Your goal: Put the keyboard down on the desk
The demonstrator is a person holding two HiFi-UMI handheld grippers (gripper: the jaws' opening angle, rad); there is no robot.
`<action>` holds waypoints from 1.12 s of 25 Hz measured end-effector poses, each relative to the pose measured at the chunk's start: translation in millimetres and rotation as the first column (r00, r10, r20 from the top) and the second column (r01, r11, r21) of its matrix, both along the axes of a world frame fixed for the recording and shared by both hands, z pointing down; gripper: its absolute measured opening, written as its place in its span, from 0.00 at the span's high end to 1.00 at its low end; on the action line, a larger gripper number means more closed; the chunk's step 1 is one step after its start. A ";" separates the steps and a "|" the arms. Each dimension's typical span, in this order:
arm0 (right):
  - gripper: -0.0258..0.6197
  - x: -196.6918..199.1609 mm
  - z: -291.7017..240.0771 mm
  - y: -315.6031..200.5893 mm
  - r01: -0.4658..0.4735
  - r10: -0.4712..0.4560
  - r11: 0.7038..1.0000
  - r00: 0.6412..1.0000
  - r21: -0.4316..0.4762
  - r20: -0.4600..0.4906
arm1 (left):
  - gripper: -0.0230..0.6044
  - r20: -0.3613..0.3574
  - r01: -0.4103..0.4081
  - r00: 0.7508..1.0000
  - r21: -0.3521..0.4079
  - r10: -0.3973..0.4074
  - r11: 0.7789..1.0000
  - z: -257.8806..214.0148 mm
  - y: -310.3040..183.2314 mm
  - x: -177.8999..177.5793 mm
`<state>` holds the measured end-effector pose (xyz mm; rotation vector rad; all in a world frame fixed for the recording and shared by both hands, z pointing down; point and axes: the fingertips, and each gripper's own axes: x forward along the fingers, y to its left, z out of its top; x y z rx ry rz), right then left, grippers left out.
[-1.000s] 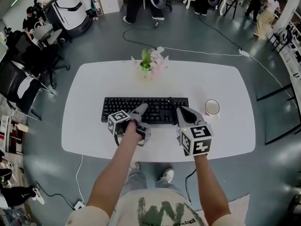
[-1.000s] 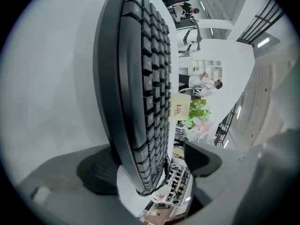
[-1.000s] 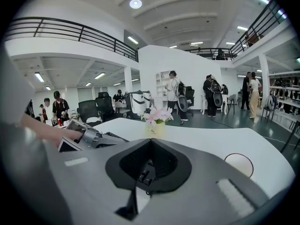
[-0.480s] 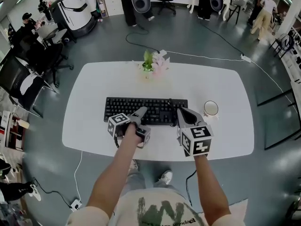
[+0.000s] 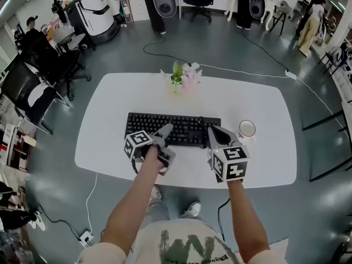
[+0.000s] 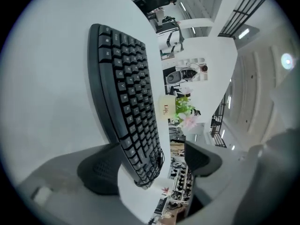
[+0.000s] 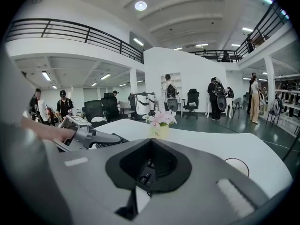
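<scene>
The black keyboard (image 5: pixel 173 129) lies flat on the white desk (image 5: pixel 253 95), near its front middle. My left gripper (image 5: pixel 166 128) is turned on its side at the keyboard's front edge. In the left gripper view the keyboard (image 6: pixel 126 93) runs between the jaws of that gripper (image 6: pixel 150 165), which stand wide apart; one pad sits by the desk, the other is clear of the keys. My right gripper (image 5: pixel 210 130) points at the keyboard's right end. In its own view the right gripper (image 7: pixel 149 165) has its jaws together, with a few keys showing through the hollow between the pads.
A cup (image 5: pixel 247 128) stands just right of the keyboard. A small vase of pink flowers (image 5: pixel 183 77) stands at the desk's far edge. Cables cross the floor, and office chairs and people stand around the room beyond the desk.
The head camera has shifted slightly. The keyboard stays flat in the same spot on the desk, and both grippers hold about the same places at its front edge.
</scene>
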<state>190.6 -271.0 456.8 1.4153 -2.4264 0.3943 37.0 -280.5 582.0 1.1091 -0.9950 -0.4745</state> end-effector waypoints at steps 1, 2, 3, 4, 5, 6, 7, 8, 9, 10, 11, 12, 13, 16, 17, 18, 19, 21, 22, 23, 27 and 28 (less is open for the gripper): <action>0.96 -0.2 -1.3 -0.3 0.001 -0.001 1.000 1.000 0.003 0.001 | 0.28 0.014 -0.009 1.000 0.017 0.009 1.000 -4.1 -0.6 -1.0; 0.96 -0.6 -2.8 -0.4 0.003 -0.003 1.000 1.000 0.006 0.001 | 0.28 0.029 -0.018 0.999 0.033 0.017 0.999 -8.0 -1.0 -2.3; 0.96 -0.9 -4.3 -0.5 0.003 -0.003 1.000 1.000 0.010 0.001 | 0.29 0.045 -0.029 0.999 0.049 0.026 0.998 -11.7 -1.4 -3.7; 0.96 -1.3 -5.8 -0.9 0.003 -0.003 1.000 1.000 0.014 0.002 | 0.32 0.065 -0.042 0.997 0.065 0.038 0.997 -14.9 -1.8 -5.3; 0.96 -1.8 -7.1 -1.5 0.003 -0.003 1.000 1.000 0.018 0.003 | 0.35 0.092 -0.060 0.994 0.081 0.053 0.995 -17.7 -2.2 -6.9; 0.96 -2.5 -8.3 -2.5 0.003 -0.003 1.000 1.000 0.021 0.004 | 0.36 0.123 -0.082 0.990 0.096 0.070 0.992 -20.2 -2.9 -8.5; 0.96 -3.2 -9.5 -3.7 0.003 -0.003 1.000 1.000 0.024 0.004 | 0.38 0.157 -0.105 0.984 0.110 0.087 0.988 -22.7 -4.0 -10.0; 0.96 -3.8 -10.9 -5.1 0.002 -0.003 1.000 1.000 0.027 0.004 | 0.40 0.188 -0.127 0.977 0.125 0.102 0.984 -25.8 -5.6 -11.4; 0.96 -4.2 -12.3 -6.3 0.001 -0.001 1.000 1.000 0.029 0.004 | 0.42 0.213 -0.146 0.970 0.142 0.114 0.979 -29.7 -7.5 -12.4; 0.96 -4.5 -13.8 -7.4 0.000 0.000 1.000 1.000 0.031 0.003 | 0.44 0.233 -0.164 0.965 0.160 0.125 0.973 -34.2 -9.6 -13.1; 0.96 -4.9 -15.4 -8.3 -0.002 0.002 0.999 1.000 0.034 0.002 | 0.44 0.254 -0.183 0.958 0.178 0.135 0.967 -39.1 -11.7 -13.9; 0.96 -5.4 -17.1 -9.1 -0.004 0.004 0.999 1.000 0.036 0.001 | 0.46 0.281 -0.205 0.949 0.196 0.145 0.959 -44.0 -13.9 -15.2; 0.96 -5.7 -18.9 -9.9 -0.007 0.007 0.999 1.000 0.040 0.001 | 0.48 0.316 -0.231 0.936 0.213 0.157 0.949 -49.0 -16.1 -16.5; 0.96 -7.2 -25.4 -12.6 -0.017 0.017 0.998 1.000 0.055 0.003 | 0.52 0.445 -0.324 0.876 0.254 0.188 0.911 -65.5 -22.3 -20.6; 0.96 -7.9 -27.8 -13.7 -0.020 0.020 0.998 1.000 0.060 0.005 | 0.53 0.484 -0.353 0.854 0.266 0.193 0.897 -71.4 -24.5 -21.7; 0.96 -8.7 -30.3 -15.0 -0.022 0.022 0.998 1.000 0.064 0.009 | 0.54 0.517 -0.379 0.833 0.277 0.195 0.883 -77.3 -26.8 -22.5; 0.96 -9.6 -32.8 -16.3 -0.024 0.023 0.997 1.000 0.068 0.012 | 0.56 0.546 -0.402 0.814 0.287 0.196 0.869 -82.9 -29.1 -22.9; 0.96 -11.7 -37.6 -18.4 -0.025 0.024 0.997 1.000 0.076 0.016 | 0.56 0.597 -0.449 0.777 0.303 0.200 0.841 -93.6 -32.3 -22.4; 0.96 -12.8 -40.0 -19.2 -0.025 0.024 0.996 1.000 0.080 0.017 | 0.56 0.621 -0.473 0.758 0.309 0.202 0.825 -98.6 -33.3 -22.2; 0.96 -13.8 -42.3 -19.7 -0.026 0.025 0.996 1.000 0.084 0.017 | 0.57 0.646 -0.495 0.737 0.314 0.201 0.810 -103.3 -33.9 -22.5; 0.96 -16.9 -51.4 -21.6 -0.029 0.028 0.994 0.999 0.102 0.019 | 0.70 0.746 -0.564 0.649 0.341 0.149 0.752 -125.1 -35.4 -30.7; 0.96 -17.4 -54.4 -22.5 -0.030 0.028 0.994 0.999 0.107 0.019 | 0.72 0.766 -0.577 0.630 0.347 0.132 0.739 -130.7 -36.2 -32.8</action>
